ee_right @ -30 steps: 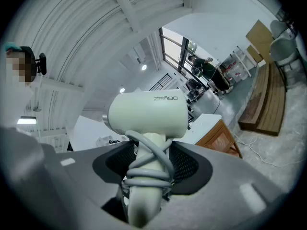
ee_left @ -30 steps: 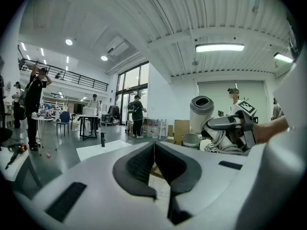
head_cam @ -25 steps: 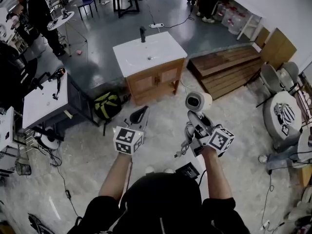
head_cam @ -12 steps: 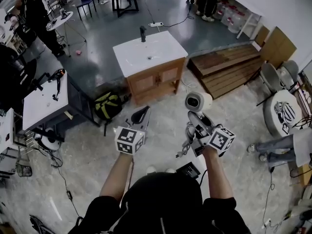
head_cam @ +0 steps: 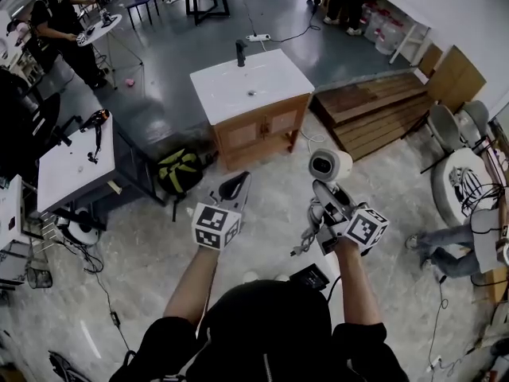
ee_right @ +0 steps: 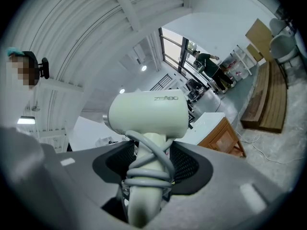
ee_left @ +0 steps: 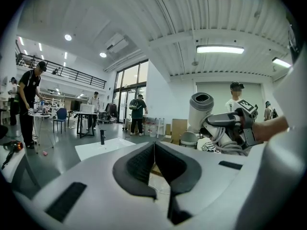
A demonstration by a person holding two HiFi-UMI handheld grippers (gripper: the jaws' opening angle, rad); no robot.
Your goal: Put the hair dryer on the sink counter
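Observation:
A cream hair dryer (head_cam: pixel 328 165) (ee_right: pixel 148 116) with its grey cord wound round the handle is held upright in my right gripper (head_cam: pixel 324 201) (ee_right: pixel 149 164), whose jaws are shut on the handle. The dryer (ee_left: pixel 200 110) also shows at the right of the left gripper view. My left gripper (head_cam: pixel 232 188) (ee_left: pixel 154 159) is shut and holds nothing. Both grippers hover above the floor, a short way in front of the sink counter (head_cam: pixel 227 94), a white top with a black tap (head_cam: pixel 240 52) on a wooden cabinet (head_cam: pixel 262 130). The counter (ee_left: pixel 98 147) lies ahead of the left jaws.
A white table (head_cam: pixel 71 165) with a black tool stands at the left, a yellow-black bag (head_cam: pixel 179 169) lies beside the cabinet. Wooden pallets (head_cam: pixel 374 114) are at the right. Grey chairs (head_cam: pixel 445 130) and a seated person's legs (head_cam: pixel 437 253) are at far right. People stand at the back.
Both grippers, with the dryer, have drifted slightly forward and to the right. The seated person's legs at the right have shifted.

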